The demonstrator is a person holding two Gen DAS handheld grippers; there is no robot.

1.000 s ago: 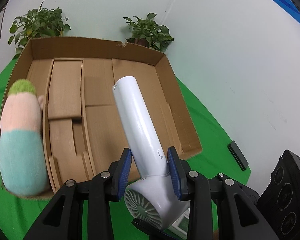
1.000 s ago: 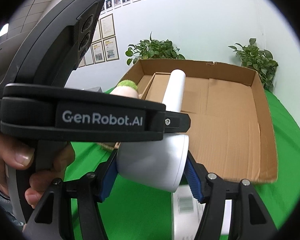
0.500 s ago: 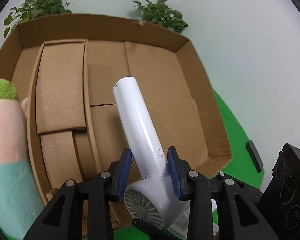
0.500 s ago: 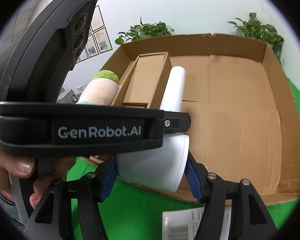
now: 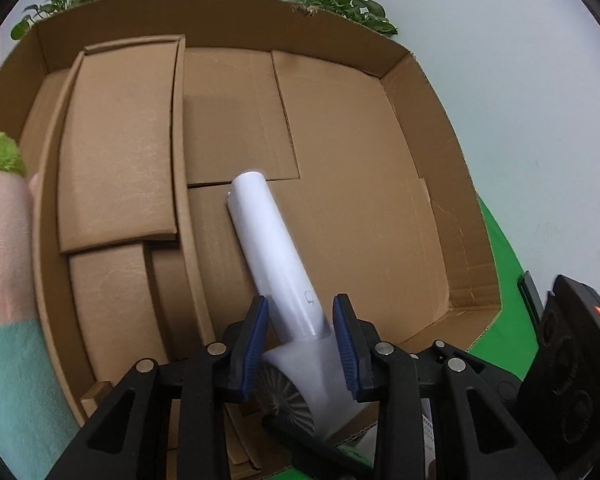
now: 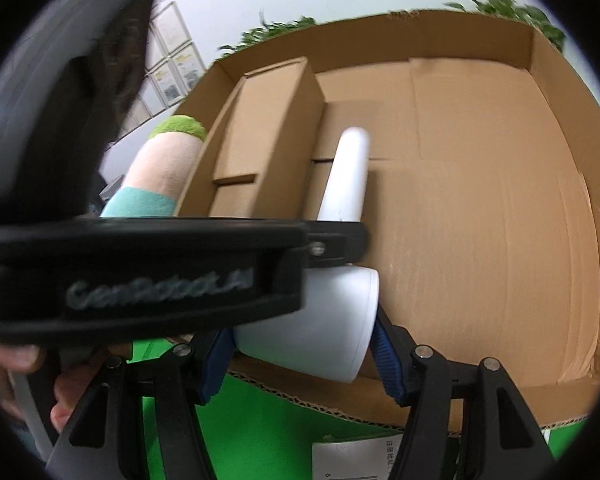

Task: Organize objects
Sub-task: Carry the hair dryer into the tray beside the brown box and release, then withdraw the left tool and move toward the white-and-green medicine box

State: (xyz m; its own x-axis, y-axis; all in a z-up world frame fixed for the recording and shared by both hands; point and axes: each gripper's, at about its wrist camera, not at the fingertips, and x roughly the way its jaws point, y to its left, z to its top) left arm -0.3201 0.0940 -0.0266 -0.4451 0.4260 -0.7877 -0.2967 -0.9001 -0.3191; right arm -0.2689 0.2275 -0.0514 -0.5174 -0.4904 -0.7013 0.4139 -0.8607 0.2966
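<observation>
White hair dryer (image 5: 276,256) is hanging over the open cardboard box (image 5: 432,216), its handle pointing inward. Left gripper (image 5: 300,332) is pinching the handle near the head, and right gripper (image 6: 300,354) is clamping the barrel. Plush toy (image 5: 4,264) is leaning outside the box's left wall.

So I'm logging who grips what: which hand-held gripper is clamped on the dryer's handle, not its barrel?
The left hand-held gripper: its blue pads squeeze the hair dryer at the slim handle. The right hand-held gripper spans the fat barrel.
</observation>
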